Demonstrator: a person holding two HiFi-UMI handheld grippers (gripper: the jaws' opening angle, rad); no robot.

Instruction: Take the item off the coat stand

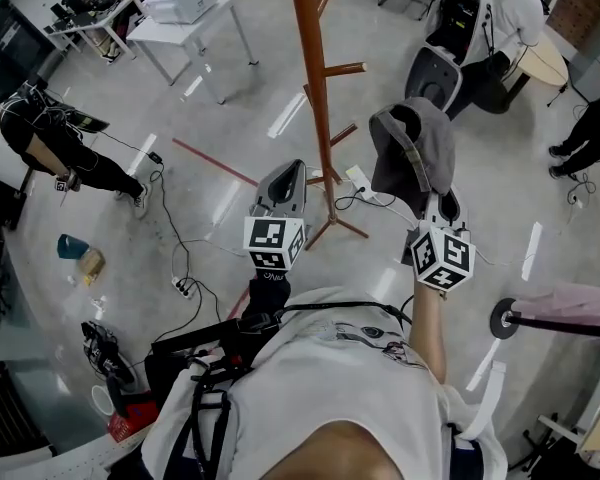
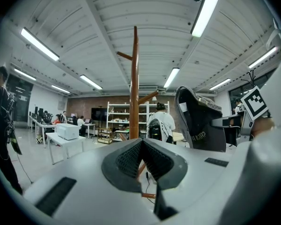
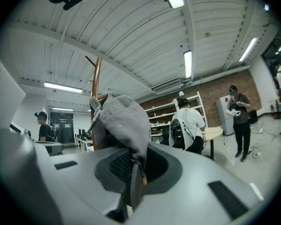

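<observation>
The grey cap (image 1: 415, 153) hangs just right of the coat stand (image 1: 315, 88), level with its lower pegs. In the head view it looks free of them. In the right gripper view the cap (image 3: 119, 121) overlaps the pole (image 3: 96, 78), so contact there cannot be ruled out.

The right gripper (image 1: 432, 206) is clenched on the cap's edge, with cloth pinched between its closed jaws (image 3: 133, 168). The left gripper (image 1: 285, 180) is on the near side of the stand, its jaws together on nothing (image 2: 141, 146).

The cap is probably light and soft. The crown sags from the pinch, so it should swing and fold rather than hold its shape. The brim or the seamed rim, where the cloth is thicker, gives a surer grip than the loose crown. A thin pinch could slip if the fabric catches on a peg.

The pegs right of the pole are the edges to mind. The cable (image 1: 365, 200) and plug strip lie at the stand's foot. Office chairs (image 1: 450, 38) stand well beyond the stand on its right. Toward the person, away from the stand, there is open room.
</observation>
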